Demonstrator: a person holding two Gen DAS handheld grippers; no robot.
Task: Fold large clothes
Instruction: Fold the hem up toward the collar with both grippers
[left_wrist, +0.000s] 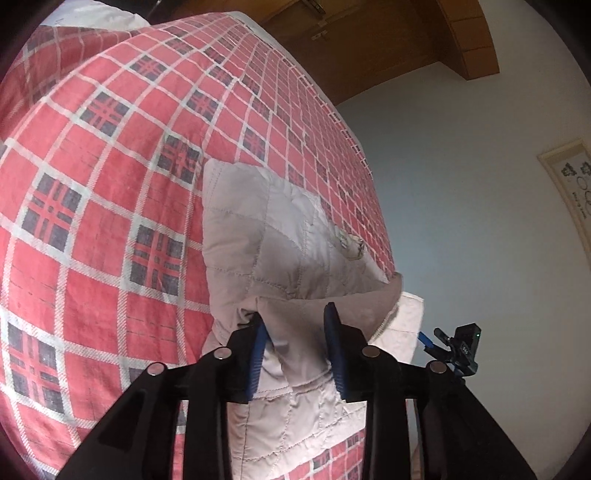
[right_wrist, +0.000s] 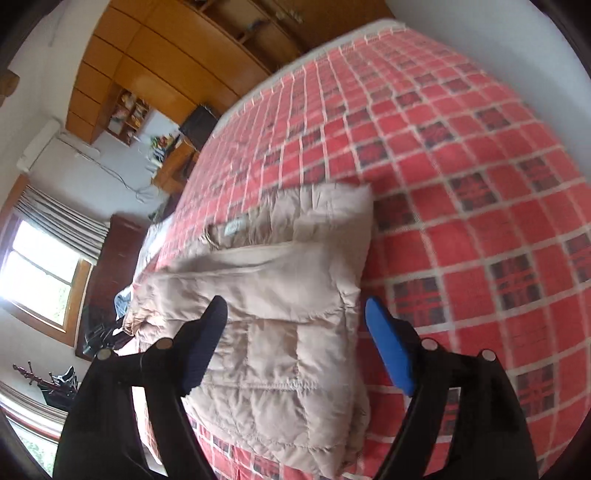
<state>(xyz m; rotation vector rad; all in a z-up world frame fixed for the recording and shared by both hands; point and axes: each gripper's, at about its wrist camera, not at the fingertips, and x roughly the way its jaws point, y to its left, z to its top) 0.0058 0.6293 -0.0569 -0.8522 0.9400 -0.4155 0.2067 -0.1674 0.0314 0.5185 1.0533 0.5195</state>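
Observation:
A beige quilted jacket (left_wrist: 258, 236) lies partly folded on a bed with a red plaid cover (left_wrist: 92, 221). My left gripper (left_wrist: 293, 314) is shut on a thick fold at the jacket's near edge, with fabric bunched between its blue pads (left_wrist: 258, 347) and that edge raised. In the right wrist view the jacket (right_wrist: 280, 295) lies in layers, its collar label facing up. My right gripper (right_wrist: 295, 301) stands wide open just above the jacket's near part, gripping nothing. The right gripper (left_wrist: 458, 347) also shows small beyond the jacket's right edge in the left wrist view.
The plaid cover (right_wrist: 461, 184) stretches far beyond the jacket. Wooden cabinets (right_wrist: 155, 62) and a window (right_wrist: 40, 273) stand off the bed's left side. A framed picture (left_wrist: 569, 192) hangs on the white wall. The bed edge runs close to the jacket's right side.

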